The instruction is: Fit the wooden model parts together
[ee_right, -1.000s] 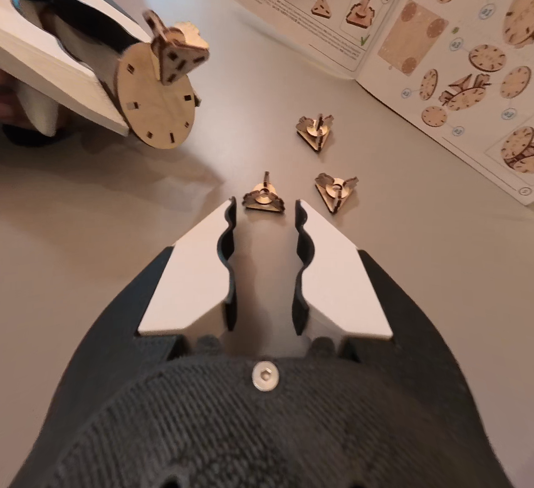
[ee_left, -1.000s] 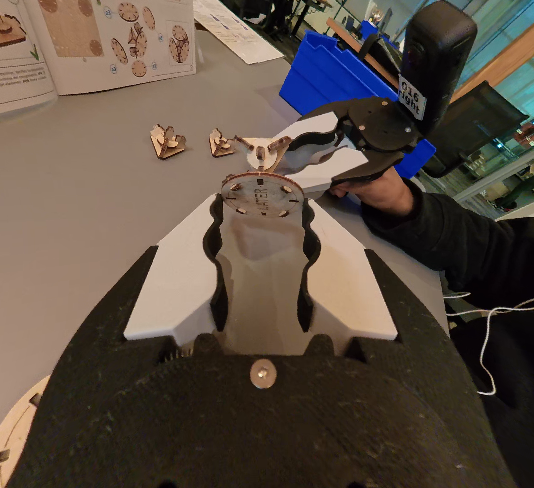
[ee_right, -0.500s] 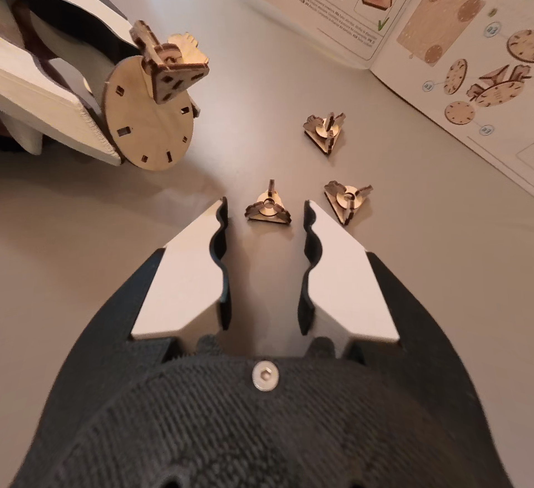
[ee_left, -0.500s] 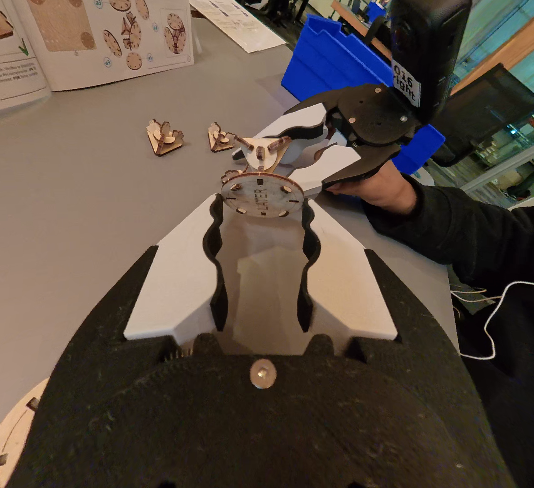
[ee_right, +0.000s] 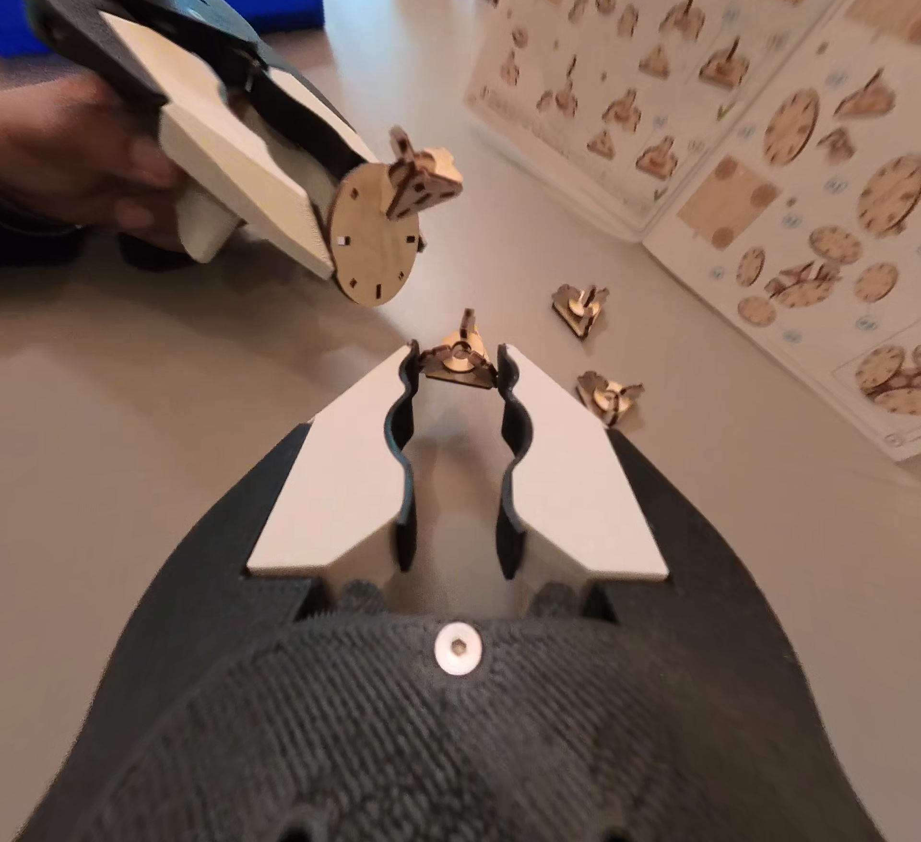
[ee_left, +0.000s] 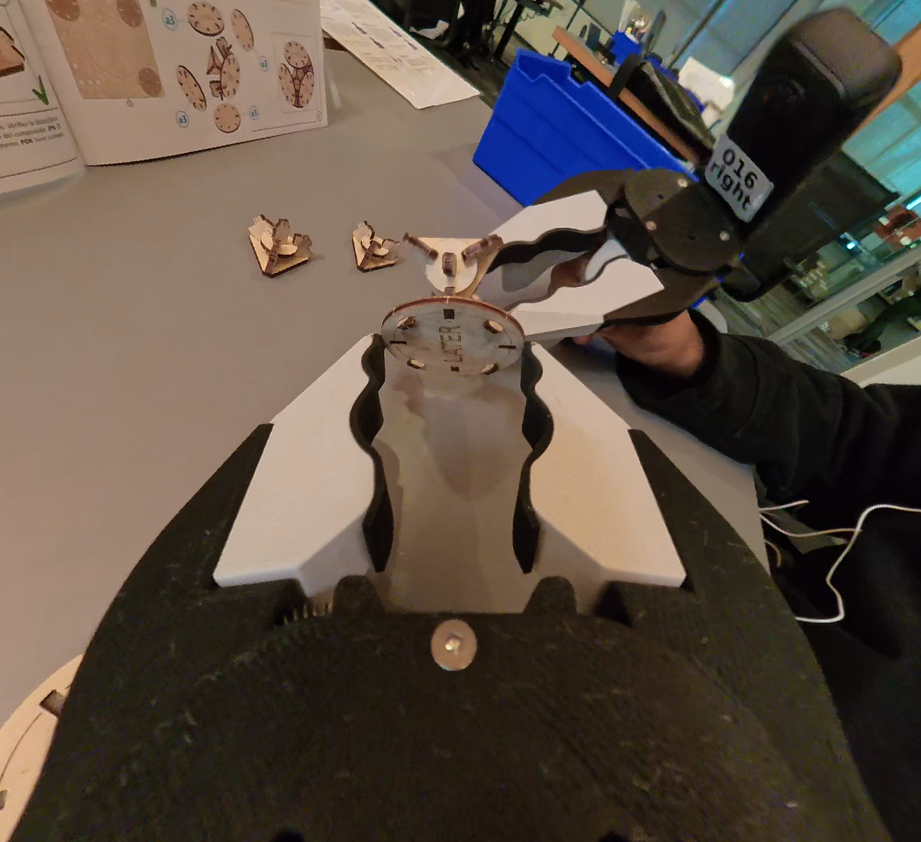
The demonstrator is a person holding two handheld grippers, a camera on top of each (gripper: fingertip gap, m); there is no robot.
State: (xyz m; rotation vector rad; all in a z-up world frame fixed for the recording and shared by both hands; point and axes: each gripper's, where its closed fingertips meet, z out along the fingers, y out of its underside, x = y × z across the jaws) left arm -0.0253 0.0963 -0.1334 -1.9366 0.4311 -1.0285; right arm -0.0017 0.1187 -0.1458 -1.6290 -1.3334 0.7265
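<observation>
Since the earlier frames the right tongs (ee_right: 458, 364) have narrowed onto a small triangular wooden piece (ee_right: 461, 362) and raised it off the desk (ee_right: 149, 394).

From the left wrist, the left tongs (ee_left: 451, 344) clamp a round wooden disc (ee_left: 451, 339) by its edges, flat face toward the camera. That grip leaves the far face free, where another triangular piece (ee_left: 446, 265) stands already slotted in. Beyond the tips, two loose triangular pieces (ee_left: 276, 247) lie on the desk. An open instruction booklet (ee_left: 164, 35) stands farther off to the left, a blue bin (ee_left: 558, 130) to the right.

From the right wrist, both pads press the sides of the triangular piece, so its upper face and pegs stay exposed. The disc hangs up and left of these tongs, near but apart. The two spare pieces rest to their right, with the booklet beyond them.
</observation>
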